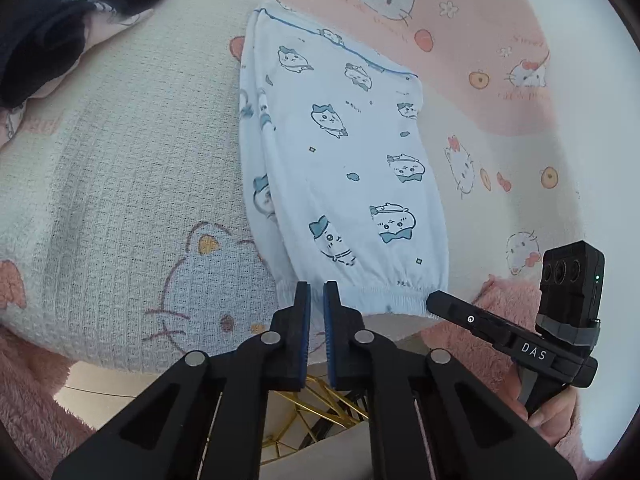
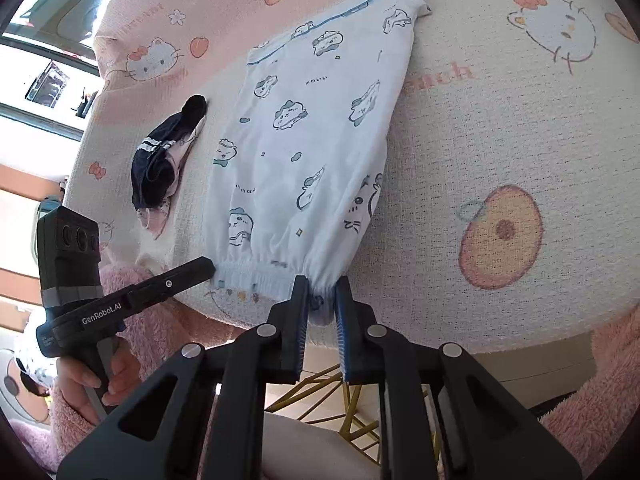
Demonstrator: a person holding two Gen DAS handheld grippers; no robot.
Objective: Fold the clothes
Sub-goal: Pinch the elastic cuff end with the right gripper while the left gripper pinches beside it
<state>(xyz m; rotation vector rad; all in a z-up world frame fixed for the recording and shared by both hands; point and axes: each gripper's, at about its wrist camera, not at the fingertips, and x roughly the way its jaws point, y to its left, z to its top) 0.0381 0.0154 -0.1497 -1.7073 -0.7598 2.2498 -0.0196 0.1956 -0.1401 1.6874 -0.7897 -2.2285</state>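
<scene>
While my right gripper [image 2: 321, 300] pinches one corner of the elastic hem, my left gripper [image 1: 317, 300] sits with jaws nearly touching at the other corner; whether it holds cloth, I cannot tell. From both, the folded pyjama trousers [image 1: 340, 160] stretch lengthwise away across the blanket-covered table [image 1: 120, 180].

Folded pants [image 1: 340, 168] on blanket [image 1: 120, 184], dark garment [image 1: 52, 32] far-left

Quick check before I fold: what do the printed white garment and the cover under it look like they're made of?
Printed white garment: looks like thin, soft cotton-type knit with a matte finish; it lies limp and its elastic hem gathers in small puckers. Cover: seems a thicker woven or waffle-textured fabric, matte, with a visible grid of small ribs and faded cartoon prints. The exact fibre of either cannot be told.
</scene>
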